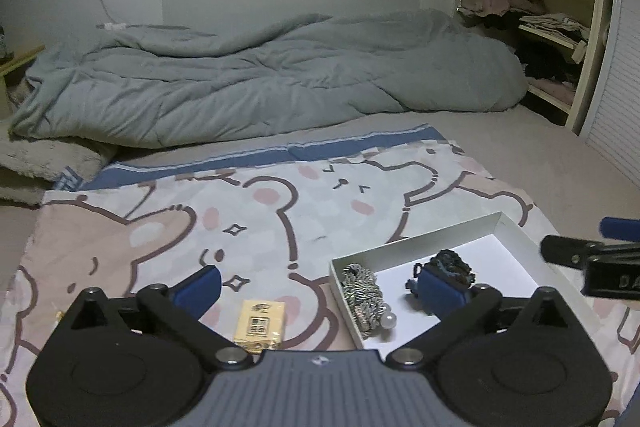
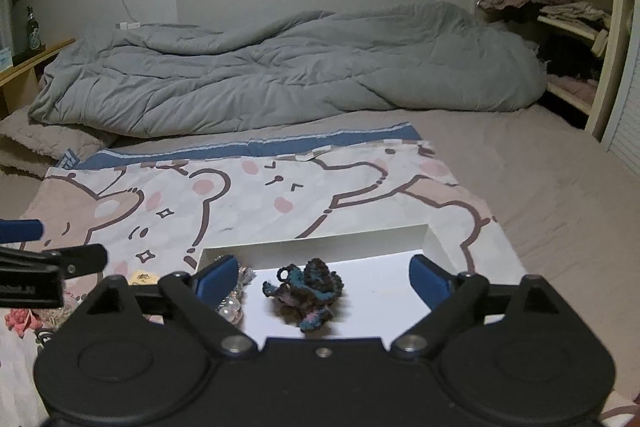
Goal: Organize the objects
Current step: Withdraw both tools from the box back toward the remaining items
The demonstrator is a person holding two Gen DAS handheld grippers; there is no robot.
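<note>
A shallow white box (image 1: 416, 243) lies on the bear-print cloth. Inside it are a dark blue-brown crocheted piece (image 1: 454, 267) and a silver-green cord bundle (image 1: 362, 291) with pearl beads. A yellow packet (image 1: 262, 323) lies on the cloth just left of the box. My left gripper (image 1: 320, 279) hangs open above the packet and the box's left side, holding nothing. In the right wrist view my right gripper (image 2: 322, 265) is open over the box (image 2: 320, 247), with the crocheted piece (image 2: 310, 293) lying free on the box floor between its fingers. The cord bundle (image 2: 244, 277) peeks out beside the left finger.
A crumpled grey duvet (image 1: 260, 83) fills the far half of the bed. An open shelf with folded clothes (image 1: 548, 27) stands at the back right. A pink item (image 2: 18, 319) lies on the cloth at far left. A bottle (image 2: 32, 27) stands on the left ledge.
</note>
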